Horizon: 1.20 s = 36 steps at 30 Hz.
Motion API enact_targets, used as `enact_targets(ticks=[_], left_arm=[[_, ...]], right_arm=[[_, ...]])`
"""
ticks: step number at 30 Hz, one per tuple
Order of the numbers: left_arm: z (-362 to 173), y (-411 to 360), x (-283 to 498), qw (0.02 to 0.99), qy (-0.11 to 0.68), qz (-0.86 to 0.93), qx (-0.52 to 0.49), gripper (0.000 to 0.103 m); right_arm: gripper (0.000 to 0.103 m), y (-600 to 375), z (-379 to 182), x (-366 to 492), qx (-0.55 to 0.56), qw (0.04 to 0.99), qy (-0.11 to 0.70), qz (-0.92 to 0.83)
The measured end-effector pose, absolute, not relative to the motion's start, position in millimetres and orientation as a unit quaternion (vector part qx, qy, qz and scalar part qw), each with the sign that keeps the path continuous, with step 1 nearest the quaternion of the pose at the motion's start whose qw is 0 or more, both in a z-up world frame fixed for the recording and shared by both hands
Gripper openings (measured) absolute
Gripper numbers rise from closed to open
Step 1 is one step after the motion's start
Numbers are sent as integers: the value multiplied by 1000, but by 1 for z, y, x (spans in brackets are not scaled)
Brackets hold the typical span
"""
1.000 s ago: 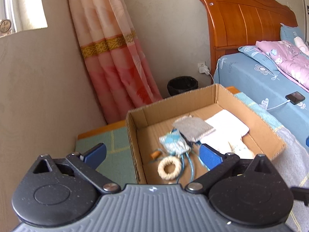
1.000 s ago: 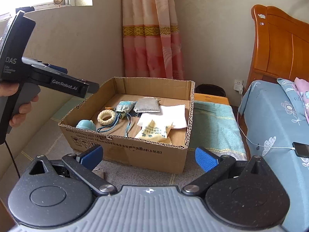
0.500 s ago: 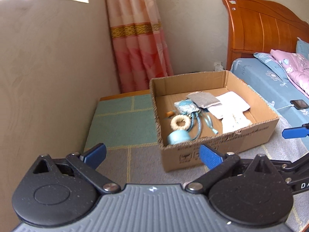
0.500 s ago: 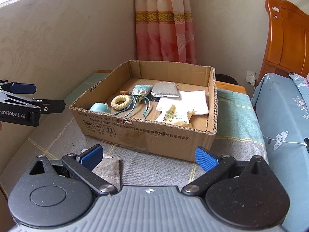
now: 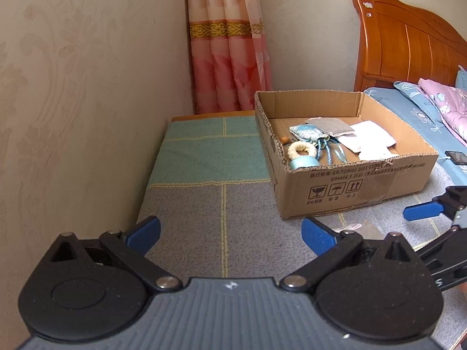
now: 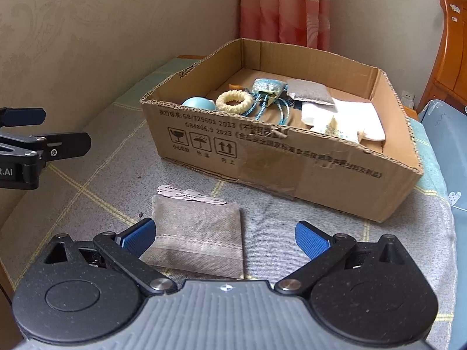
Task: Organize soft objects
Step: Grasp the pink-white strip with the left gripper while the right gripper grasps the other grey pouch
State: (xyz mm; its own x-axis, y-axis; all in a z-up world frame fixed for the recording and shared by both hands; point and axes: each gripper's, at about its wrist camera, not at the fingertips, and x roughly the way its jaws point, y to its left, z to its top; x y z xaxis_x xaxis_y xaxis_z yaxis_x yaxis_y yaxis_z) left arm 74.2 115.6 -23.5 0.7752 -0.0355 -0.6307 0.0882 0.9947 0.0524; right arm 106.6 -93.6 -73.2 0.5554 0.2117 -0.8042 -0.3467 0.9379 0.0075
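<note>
Right wrist: grey pouch (image 6: 201, 233) under spread right tongs (image 6: 224, 237) | left wrist: left tongs (image 5: 230, 234) spread, phone (image 5: 456, 157)

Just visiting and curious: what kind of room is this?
Most likely a home bedroom: a wooden headboard, a bed with floral bedding and a pink curtain are in view.

Flat grey-brown fabric pouch (image 6: 201, 230) on the blanket, perhaps with a paper label at its far edge.
</note>
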Motion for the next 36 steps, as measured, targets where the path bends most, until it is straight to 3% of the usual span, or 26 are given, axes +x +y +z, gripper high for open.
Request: enact_targets(ticks=[14, 36], left_arm=[[-35, 122, 77, 934, 353, -45, 28, 102], [-57, 56, 102, 908, 388, -136, 84, 102]], right_arm=[[103, -63, -100, 108, -99, 879, 450, 121], [103, -157, -96, 95, -53, 888, 456, 38]])
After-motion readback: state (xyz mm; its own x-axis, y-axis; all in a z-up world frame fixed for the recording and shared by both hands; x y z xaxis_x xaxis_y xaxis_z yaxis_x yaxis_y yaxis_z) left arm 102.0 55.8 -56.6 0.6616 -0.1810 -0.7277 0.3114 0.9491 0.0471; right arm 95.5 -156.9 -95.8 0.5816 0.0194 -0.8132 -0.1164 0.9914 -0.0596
